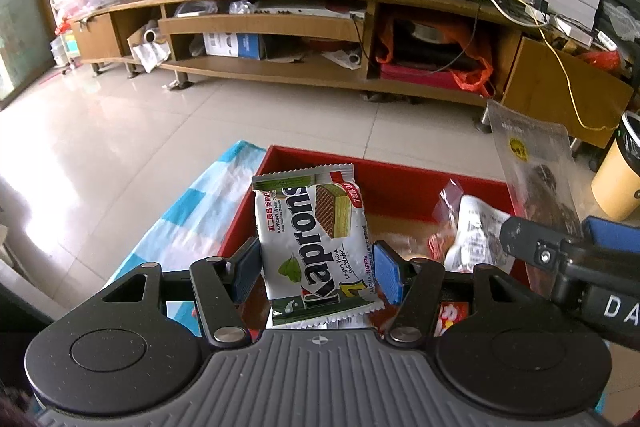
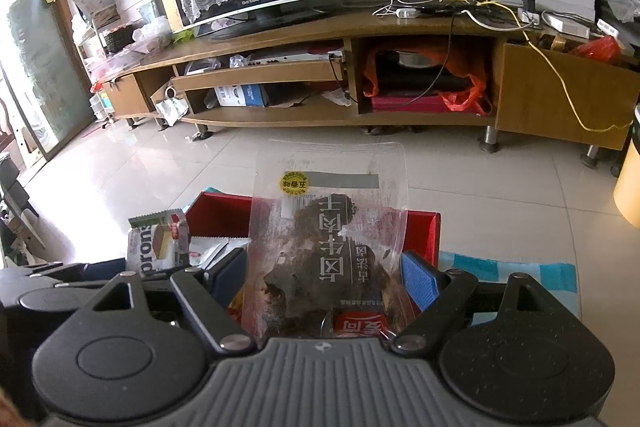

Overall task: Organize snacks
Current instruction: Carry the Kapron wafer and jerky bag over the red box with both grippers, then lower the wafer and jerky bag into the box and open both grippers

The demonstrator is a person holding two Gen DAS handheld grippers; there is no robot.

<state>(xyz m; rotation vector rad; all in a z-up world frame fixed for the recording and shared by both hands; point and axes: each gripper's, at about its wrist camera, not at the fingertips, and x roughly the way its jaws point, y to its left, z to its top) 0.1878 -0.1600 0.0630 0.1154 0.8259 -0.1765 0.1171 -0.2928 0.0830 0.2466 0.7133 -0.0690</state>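
Note:
My left gripper (image 1: 316, 269) is shut on a white and green Kaprons wafer packet (image 1: 314, 243), held upright above the red box (image 1: 384, 183). The same wafer packet (image 2: 158, 247) shows at the left of the right wrist view. My right gripper (image 2: 326, 277) is shut on a clear bag of dark dried meat (image 2: 328, 251) with a yellow sticker, also above the red box (image 2: 218, 213). That clear bag (image 1: 532, 163) and the right gripper's fingers (image 1: 520, 233) appear at the right of the left wrist view.
The red box holds other snack wrappers (image 1: 468, 231) and stands on a blue-and-white checked cloth (image 1: 188, 219). Beyond lies a tiled floor (image 1: 120, 131) and a long wooden TV cabinet (image 1: 280, 27) with cables. A yellow bin (image 1: 618, 179) stands at the right.

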